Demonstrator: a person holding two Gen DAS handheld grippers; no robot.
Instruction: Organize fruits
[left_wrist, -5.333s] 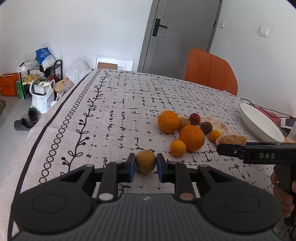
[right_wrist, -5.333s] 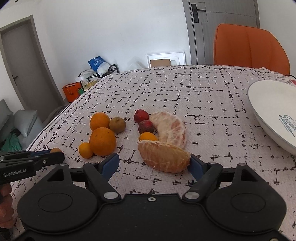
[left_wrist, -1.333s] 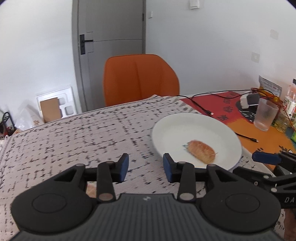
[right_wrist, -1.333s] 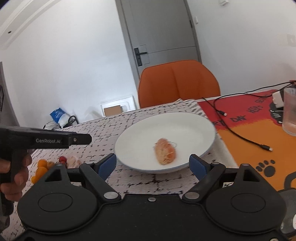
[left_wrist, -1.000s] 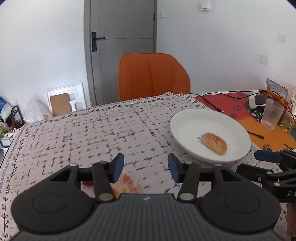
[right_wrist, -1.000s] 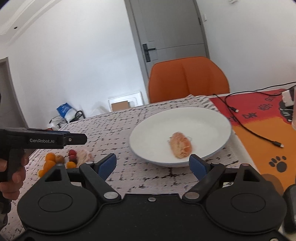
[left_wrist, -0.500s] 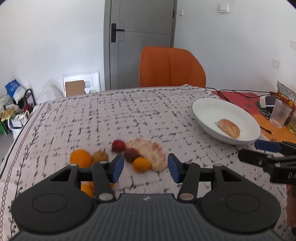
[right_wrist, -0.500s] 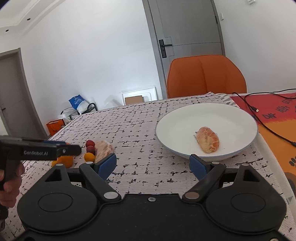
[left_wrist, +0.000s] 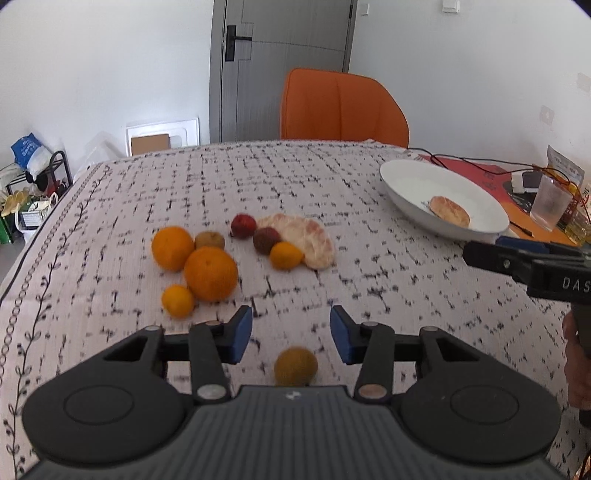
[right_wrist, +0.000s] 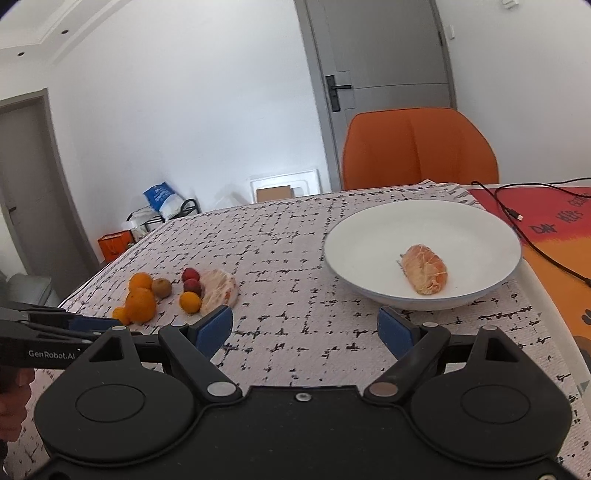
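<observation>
Orange fruit clustered at left on the patterned tablecloth — two oranges, small tangerines, a brownish kiwi, two red fruits, a peeled citrus half. Below, left gripper spread wide and empty above a lone brown-yellow fruit. Further right, white plate with one peeled segment — right gripper gaping wide just before its rim, holding nothing.

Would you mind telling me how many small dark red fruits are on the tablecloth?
2. One red fruit lies at the far left end of the peeled citrus piece; the darker red fruit sits just nearer, touching the small orange. Others could be hidden.
</observation>
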